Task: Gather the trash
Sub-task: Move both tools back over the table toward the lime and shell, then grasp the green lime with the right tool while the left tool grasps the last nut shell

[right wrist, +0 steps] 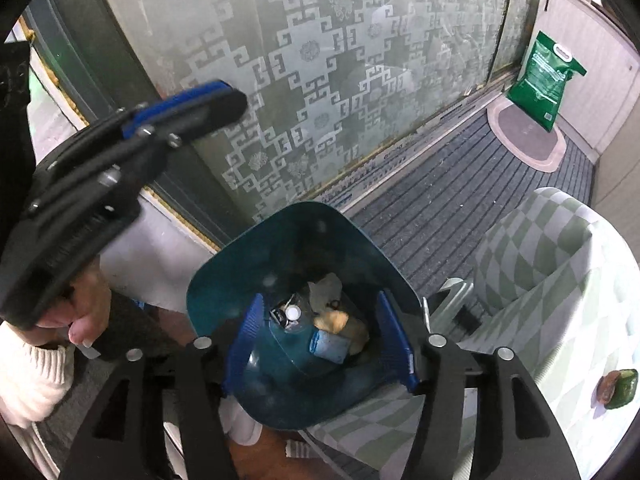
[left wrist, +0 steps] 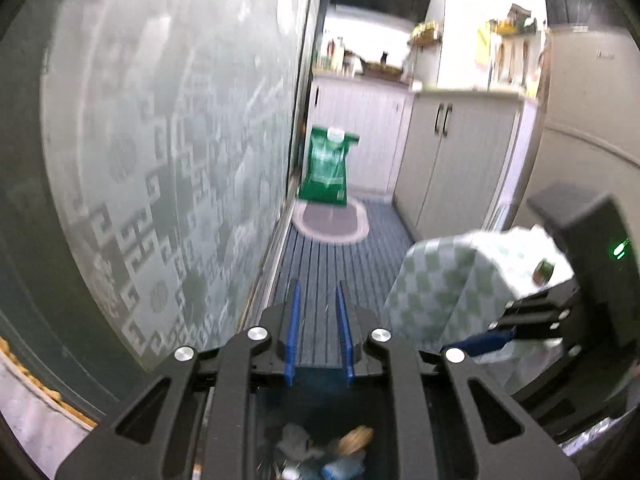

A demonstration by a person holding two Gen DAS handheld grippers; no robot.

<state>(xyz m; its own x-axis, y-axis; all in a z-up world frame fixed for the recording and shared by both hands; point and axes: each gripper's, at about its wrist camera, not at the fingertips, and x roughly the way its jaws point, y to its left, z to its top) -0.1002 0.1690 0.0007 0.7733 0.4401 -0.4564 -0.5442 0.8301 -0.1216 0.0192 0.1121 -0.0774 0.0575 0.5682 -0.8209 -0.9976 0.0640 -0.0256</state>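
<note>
Right tool [right wrist: 318, 340] hangs over the blue bin [right wrist: 224, 280], pointing steeply down into it. Jaws spread, nothing between the pads; released.

Bin contents seen from above: a clear bottle [right wrist: 298, 326] lying on its side, white cap toward the glass door [right wrist: 320, 80], long axis running toward the camera. Beside it a tan lump [right wrist: 342, 326] and a pale crumpled scrap [right wrist: 326, 286]; neither can be identified. The bin's near rim is cut off by the tool body.

Left tool [left wrist: 318, 328] is raised and aimed along the striped floor mat [left wrist: 340, 272] toward a green bag [left wrist: 326, 166]. Its blue pads stand close together with a narrow gap and grip nothing. In the right view its tip [right wrist: 192, 104] is blurred, and a hand [right wrist: 76, 312] in a white cuff holds its grip.

A green item [right wrist: 618, 388] lies on the checked cloth [right wrist: 540, 280] over the bench, partly cut off at the edge.
</note>
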